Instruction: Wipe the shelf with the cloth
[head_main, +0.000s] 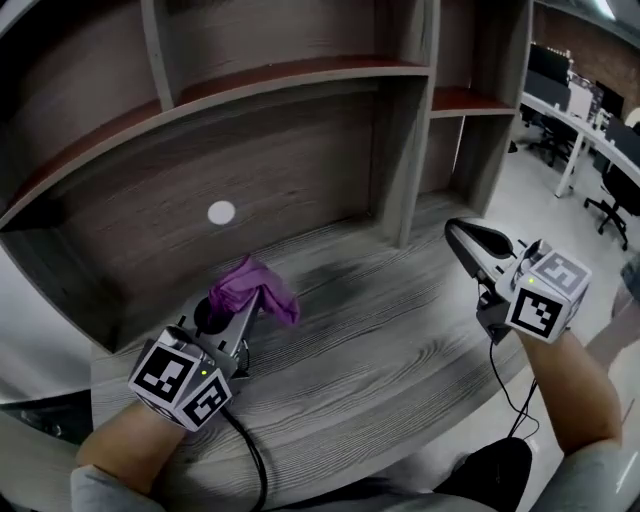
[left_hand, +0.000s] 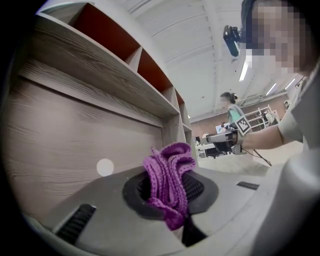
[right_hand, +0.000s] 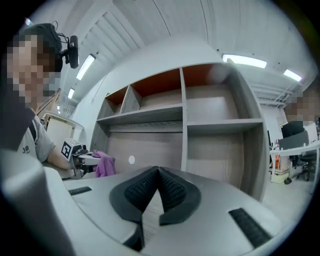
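A purple knitted cloth (head_main: 256, 286) is bunched up between the jaws of my left gripper (head_main: 247, 303), which is shut on it above the grey wood-grain shelf surface (head_main: 380, 320). In the left gripper view the cloth (left_hand: 168, 180) sticks up from the jaws in folds. My right gripper (head_main: 470, 240) hovers over the right part of the surface, shut with nothing in it; its dark pads (right_hand: 172, 190) meet at the tip. The right gripper view shows the cloth (right_hand: 105, 164) far off at the left.
The shelf unit has a wooden back panel (head_main: 250, 180) with a white round sticker (head_main: 221, 212), an upright divider (head_main: 400, 160) and upper shelves (head_main: 300, 75). Office desks and chairs (head_main: 600, 150) stand at the far right. A cable (head_main: 250, 460) trails from the left gripper.
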